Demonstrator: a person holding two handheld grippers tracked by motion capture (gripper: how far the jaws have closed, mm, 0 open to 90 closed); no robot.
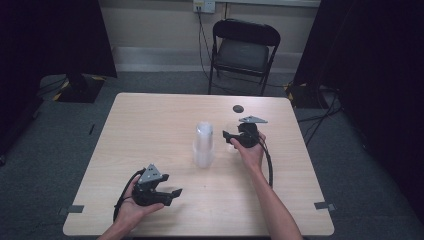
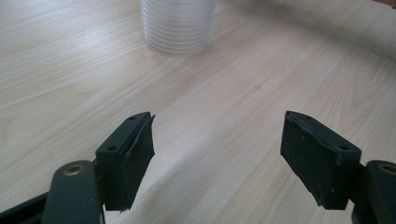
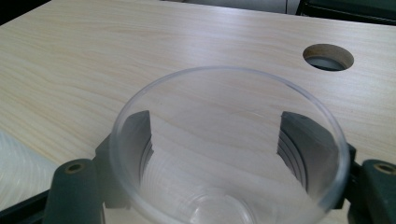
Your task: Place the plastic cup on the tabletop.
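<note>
Right tongs (image 3: pixel 215 154) closed around a single clear cup (image 3: pixel 229 140), held toward the far right part of the desk (image 1: pixel 150 125), just beside the stack of cups (image 1: pixel 204 145) at the middle. Left tongs (image 2: pixel 217 154) spread wide and empty, low near the front left edge. Likely risks: crushing the thin cup wall with too hard a squeeze, or knocking the tall stack over on a careless pass.

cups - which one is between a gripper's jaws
The single clear cup, standing apart between the right gripper jaws; the stack of cups stands free mid-table.
</note>
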